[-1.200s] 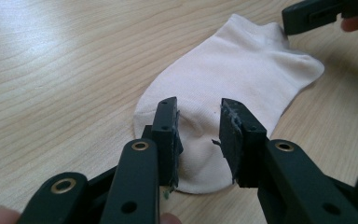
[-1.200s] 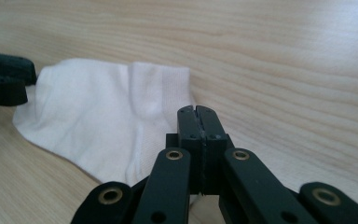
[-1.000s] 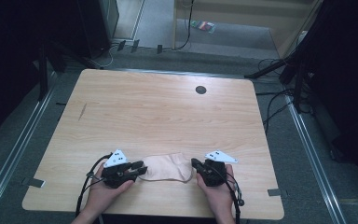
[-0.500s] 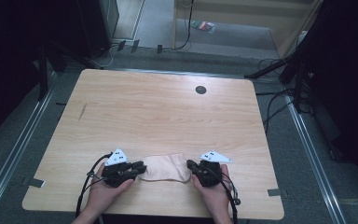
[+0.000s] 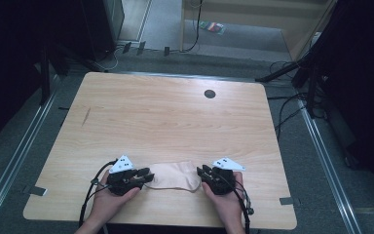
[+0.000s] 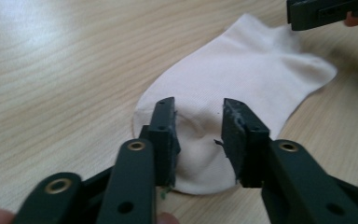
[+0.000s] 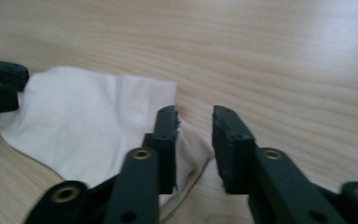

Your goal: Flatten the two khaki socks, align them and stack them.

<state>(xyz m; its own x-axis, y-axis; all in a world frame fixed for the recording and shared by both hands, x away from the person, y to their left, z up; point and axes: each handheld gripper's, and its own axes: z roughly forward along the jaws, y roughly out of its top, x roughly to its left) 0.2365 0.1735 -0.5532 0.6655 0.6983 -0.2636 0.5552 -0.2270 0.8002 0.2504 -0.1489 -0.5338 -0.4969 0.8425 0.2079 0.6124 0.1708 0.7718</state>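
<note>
A flat cream fabric sock (image 5: 174, 175) lies near the light wooden table's (image 5: 165, 117) front edge, with bare tabletop beyond it. The left gripper (image 6: 198, 135) and right gripper (image 7: 193, 140) have just been opening; each pair of jaws now stands apart over one sock end, pinching nothing.

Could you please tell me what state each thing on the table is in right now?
Sock: lying flat on the table, between the two grippers.
Left gripper: jaws apart over one end of the sock, just been opening, not pinching.
Right gripper: jaws apart at the other end, just been opening, not pinching.
Table: bare wood.
</note>
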